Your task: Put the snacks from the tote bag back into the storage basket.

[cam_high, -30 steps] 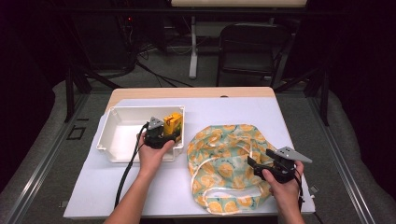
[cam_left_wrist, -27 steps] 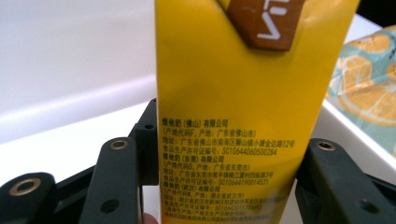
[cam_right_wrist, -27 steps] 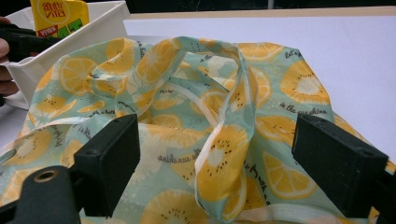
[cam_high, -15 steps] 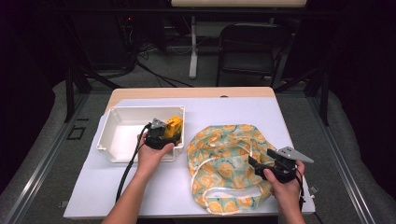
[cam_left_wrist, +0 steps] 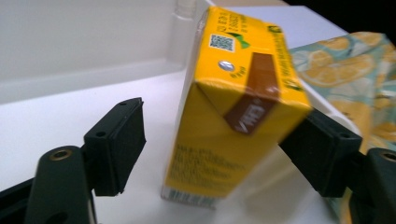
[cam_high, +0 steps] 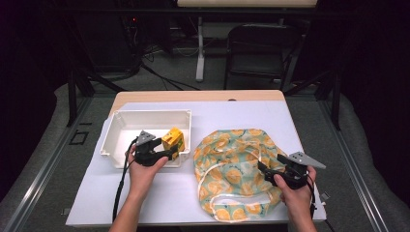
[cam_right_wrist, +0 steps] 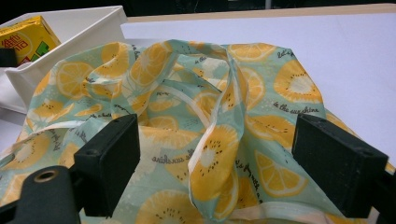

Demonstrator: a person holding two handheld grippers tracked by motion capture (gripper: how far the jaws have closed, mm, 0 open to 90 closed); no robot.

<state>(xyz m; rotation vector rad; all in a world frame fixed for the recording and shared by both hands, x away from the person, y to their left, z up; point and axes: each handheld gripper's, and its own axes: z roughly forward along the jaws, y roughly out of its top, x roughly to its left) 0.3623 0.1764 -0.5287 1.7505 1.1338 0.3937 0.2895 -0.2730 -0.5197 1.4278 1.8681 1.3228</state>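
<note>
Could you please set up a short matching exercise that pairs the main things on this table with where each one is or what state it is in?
Things:
1. yellow drink carton
2. white bin
3. lemon-print bag
4. right gripper

Places or states:
A. lies crumpled on the white table cover, beside the bin
B. stands inside the bin, between the left gripper's spread fingers
C. is open at the bag's right edge, with nothing held
D. sits at the left of the table, holding the carton

Pairs: 1-B, 2-D, 3-A, 4-C
</note>
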